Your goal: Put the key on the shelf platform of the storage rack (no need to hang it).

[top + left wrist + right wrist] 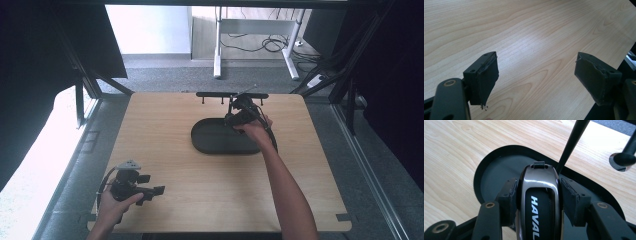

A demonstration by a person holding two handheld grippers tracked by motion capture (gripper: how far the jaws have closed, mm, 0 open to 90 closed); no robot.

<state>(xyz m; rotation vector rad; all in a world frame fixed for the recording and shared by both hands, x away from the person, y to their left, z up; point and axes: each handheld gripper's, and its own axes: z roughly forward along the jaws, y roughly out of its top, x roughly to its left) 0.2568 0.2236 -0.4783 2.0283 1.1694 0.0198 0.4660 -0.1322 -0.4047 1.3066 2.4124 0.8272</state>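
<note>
1. The right gripper (537,195) is clamped on a glossy black car key fob (539,192) marked "HAVAL" in white; its two jaws press the fob's sides
2. The fob hangs over the far right end of a black oval tray (489,170), which lies on the light wooden surface (165,135); I cannot tell whether the fob touches the tray
3. In the high view the right gripper (242,114) sits above the tray (210,137), held by the person's right hand (256,131), forearm reaching in from the bottom
4. Just beyond the tray, near the surface's far edge, stands a low black bar rack (215,94) with short pegs
5. The left gripper (536,75) is spread wide with nothing between its jaws, bare wood under them
6. In the high view the left gripper (150,192) is near the front left corner of the surface, well apart from the tray, gripped by the left hand (116,206)
</note>
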